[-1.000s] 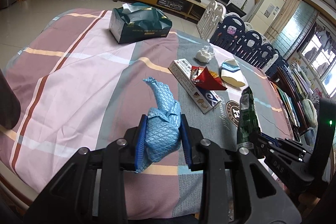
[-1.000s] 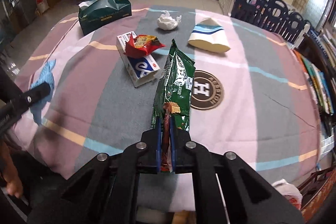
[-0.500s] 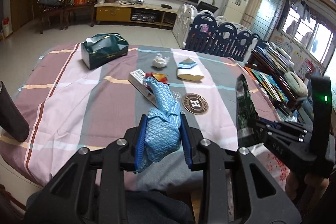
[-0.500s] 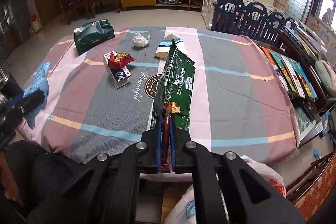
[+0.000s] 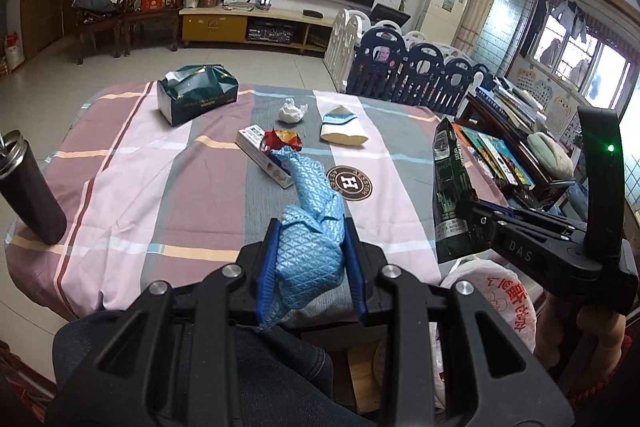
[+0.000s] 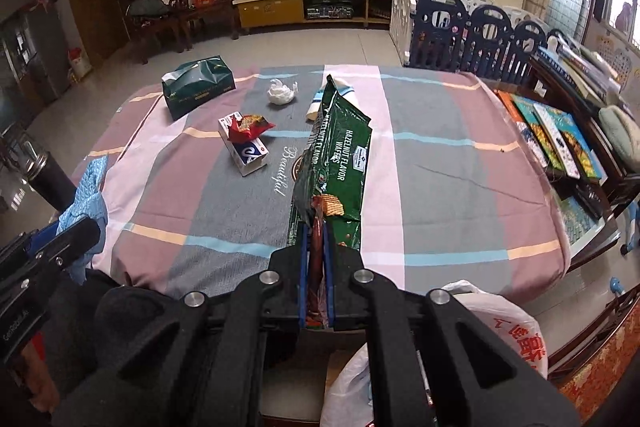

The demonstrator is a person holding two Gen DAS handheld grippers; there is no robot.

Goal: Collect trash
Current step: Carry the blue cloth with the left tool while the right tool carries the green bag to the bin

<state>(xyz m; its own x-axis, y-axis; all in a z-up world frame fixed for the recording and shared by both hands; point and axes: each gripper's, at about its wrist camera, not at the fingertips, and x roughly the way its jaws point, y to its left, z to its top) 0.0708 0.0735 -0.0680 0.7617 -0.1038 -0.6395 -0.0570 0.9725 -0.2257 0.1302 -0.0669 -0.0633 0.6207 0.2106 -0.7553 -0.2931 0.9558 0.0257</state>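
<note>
Left gripper [image 5: 312, 267] is clamping a blue cloth [image 5: 314, 227], jaws partly apart around the wad, its lower end hanging behind the jaws. Right gripper [image 6: 315, 255] is pinching a green wrapper [image 6: 336, 163] nearly shut, the wrapper hiding part of a cup [image 5: 344, 127]. White bag [image 6: 496, 315] below is cut off. Farther on the table [image 6: 440, 187]: box [image 6: 246, 151], red wrapper [image 6: 248, 126], tissue wad [image 6: 282, 91], tissue pack [image 6: 198, 86].

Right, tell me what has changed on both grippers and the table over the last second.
Both grippers have pulled back and up from the table, toward the white plastic bag below its near edge. The left gripper stays shut on the blue cloth, the right gripper on the green wafer packet. Nothing was let go. The tissue box, red wrapper, crumpled tissue and carton lie as before.
</note>
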